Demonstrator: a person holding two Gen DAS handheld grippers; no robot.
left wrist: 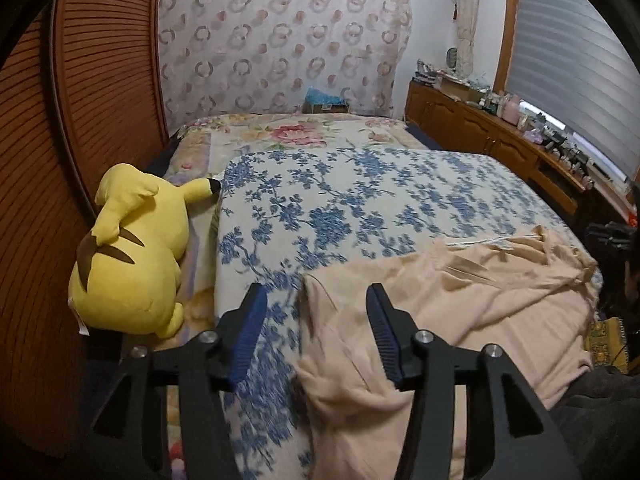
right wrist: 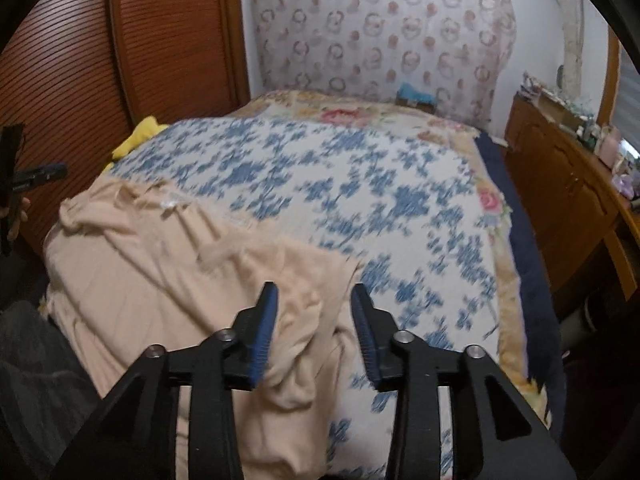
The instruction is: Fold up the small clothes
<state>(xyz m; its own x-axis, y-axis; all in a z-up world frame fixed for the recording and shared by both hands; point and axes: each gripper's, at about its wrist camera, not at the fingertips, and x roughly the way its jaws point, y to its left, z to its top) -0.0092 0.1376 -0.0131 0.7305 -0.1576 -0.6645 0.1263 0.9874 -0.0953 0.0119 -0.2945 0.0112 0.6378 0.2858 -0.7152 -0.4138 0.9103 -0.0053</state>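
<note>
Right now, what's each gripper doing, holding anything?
Left gripper: open, over the beige garment edge, gripping nothing.
Right gripper: open, garment fold between its fingers, not clamped.

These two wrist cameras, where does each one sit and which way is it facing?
Left wrist: on the left gripper, looking down the bed over the peach garment's left edge; open fingers show.
Right wrist: on the right gripper, over the garment's right edge; open fingers, the other gripper at far left.
Shared: garment, blue-flowered cover, yellow plush.
</note>
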